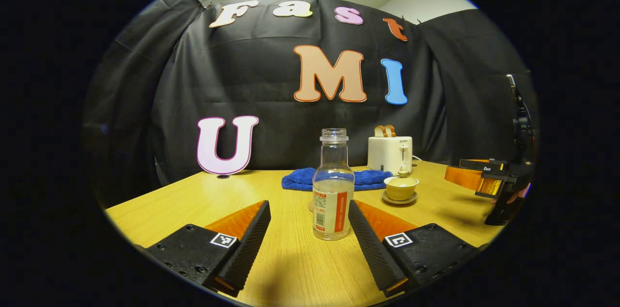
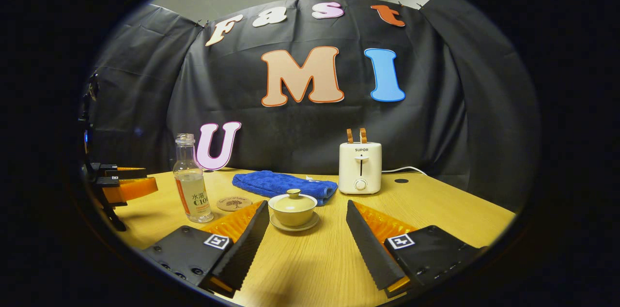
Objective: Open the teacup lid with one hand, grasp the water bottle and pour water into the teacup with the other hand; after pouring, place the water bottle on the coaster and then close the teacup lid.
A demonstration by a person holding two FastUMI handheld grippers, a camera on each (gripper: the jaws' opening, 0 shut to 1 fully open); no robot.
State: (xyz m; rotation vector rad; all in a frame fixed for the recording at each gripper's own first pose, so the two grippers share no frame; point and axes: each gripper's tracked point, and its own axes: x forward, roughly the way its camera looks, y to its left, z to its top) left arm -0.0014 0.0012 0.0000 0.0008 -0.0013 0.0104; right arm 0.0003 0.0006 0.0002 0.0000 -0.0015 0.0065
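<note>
Water bottle (image 1: 332,190): upright on the counter (image 1: 193,200), long axis vertical, uncapped mouth pointing to 12 o'clock, label toward the camera in the left gripper view; partly filled. It stands between the two fingers of the left gripper (image 1: 310,229), which is spread wide, neither finger touching the bottle. In the right gripper view the same bottle (image 2: 191,186) sits at about 9 o'clock from the teacup.

Teacup (image 2: 292,209): upright on its saucer (image 2: 294,224), lid (image 2: 293,199) seated, knob pointing up. It lies just ahead of the right gripper (image 2: 306,232), between the finger lines; this gripper is also spread wide and holds nothing.

Coaster (image 2: 234,203): flat on the counter, between bottle and teacup, bare.

Beyond, toward 12 o'clock: a folded blue towel (image 2: 283,184) and a white toaster (image 2: 360,167) with two slices standing in its slots.

At 3 o'clock in the left gripper view the right gripper (image 1: 479,176) appears farther off.
</note>
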